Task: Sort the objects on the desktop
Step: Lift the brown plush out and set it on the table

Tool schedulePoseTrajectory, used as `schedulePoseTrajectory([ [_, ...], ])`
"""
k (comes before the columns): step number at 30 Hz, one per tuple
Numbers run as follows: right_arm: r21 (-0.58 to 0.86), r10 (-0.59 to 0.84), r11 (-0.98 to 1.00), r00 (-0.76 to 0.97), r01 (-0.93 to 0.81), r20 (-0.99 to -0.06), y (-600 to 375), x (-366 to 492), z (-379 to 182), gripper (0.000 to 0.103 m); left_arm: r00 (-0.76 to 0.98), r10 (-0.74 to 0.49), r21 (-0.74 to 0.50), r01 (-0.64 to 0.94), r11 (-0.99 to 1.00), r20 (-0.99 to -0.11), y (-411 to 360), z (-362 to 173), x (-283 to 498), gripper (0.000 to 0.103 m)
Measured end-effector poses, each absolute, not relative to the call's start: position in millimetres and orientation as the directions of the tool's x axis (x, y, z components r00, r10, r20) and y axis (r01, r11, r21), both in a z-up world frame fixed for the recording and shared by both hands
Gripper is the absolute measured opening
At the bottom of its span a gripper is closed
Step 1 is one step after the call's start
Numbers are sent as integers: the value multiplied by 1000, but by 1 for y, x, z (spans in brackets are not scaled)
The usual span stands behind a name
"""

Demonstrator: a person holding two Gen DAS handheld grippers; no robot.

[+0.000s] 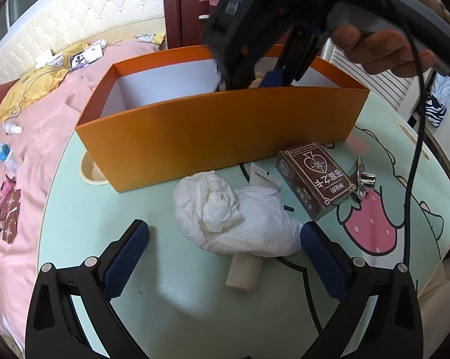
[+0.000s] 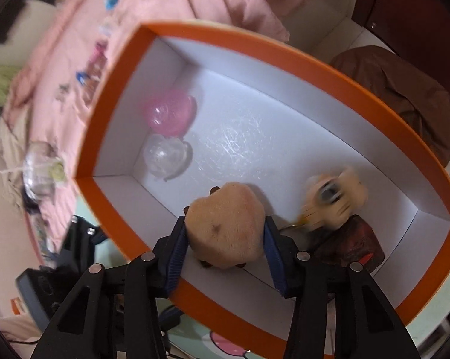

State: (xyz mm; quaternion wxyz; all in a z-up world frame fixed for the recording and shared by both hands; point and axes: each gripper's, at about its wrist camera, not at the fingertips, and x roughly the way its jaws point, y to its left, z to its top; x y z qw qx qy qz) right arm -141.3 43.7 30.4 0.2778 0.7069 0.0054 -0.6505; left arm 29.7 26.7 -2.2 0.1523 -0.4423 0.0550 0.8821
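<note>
1. Risk first: the tan fuzzy plush toy (image 2: pixel 226 227) sits squeezed between the blue pads of the right gripper (image 2: pixel 225 236), low inside the orange cardboard box with white lining (image 2: pixel 284 51). If the pads part while the toy leans on the near wall, it may catch the rim or tumble onto the blurred cream plush figure (image 2: pixel 335 200) beside it
2. A dark red-brown object (image 2: pixel 350 242) lies just under that cream figure, in the corner nearest the right gripper's outer finger; a clumsy withdrawal could knock either one
3. Two round plastic capsules, the pink capsule (image 2: pixel 171 113) and the clear capsule (image 2: pixel 166 155), rest in the far corner, well apart from the grip, so they look safe
4. Left gripper (image 1: pixel 225 236) stands wide open and empty, hovering over the mint green cartoon-printed table (image 1: pixel 135 179)
5. Crumpled white tissue (image 1: pixel 233 218) lies between its blue pads without touching either, covering part of a cream cylindrical tube (image 1: pixel 242 275); closing here could grab tissue alone, or drag the tube
6. Brown playing-card box (image 1: pixel 314 176) and shiny metal knob (image 1: pixel 364 179) lie just beyond the right-hand pad, near enough to be nudged
</note>
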Motion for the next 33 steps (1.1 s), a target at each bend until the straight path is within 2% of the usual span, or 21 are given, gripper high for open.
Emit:
schedulePoseTrajectory([
  [8,501,-582,-792,-185,348,-792,98,-90,108,49,-561,217,-35,-317,-948,-799,30,-1,31,102],
  [12,502,-585,-807,-302,312,-752,125,-47,111,50,-560,216,-33,-318,-947,-800,31,0,31,102],
  [16,476,-575,-812,-330,337,-748,123,-3,97,50,-559,208,-43,-294,-955,-803,26,1,26,101],
  [20,382,-515,-844,-365,377,-775,109,19,83,50,-577,230,-145,-190,-971,-783,2,18,29,101],
  [24,359,-495,-858,-405,368,-768,102,22,70,53,-634,221,-208,-96,-973,-741,-25,44,32,101],
  [26,366,-505,-855,-429,367,-749,108,22,70,55,-657,201,-207,-69,-976,-726,-34,58,33,101],
  [28,375,-515,-853,-463,364,-721,113,21,74,65,-673,183,-192,-61,-979,-717,-39,68,31,101],
  [33,427,-539,-842,-542,329,-645,132,24,86,67,-698,187,-186,-78,-979,-691,-44,89,14,101],
])
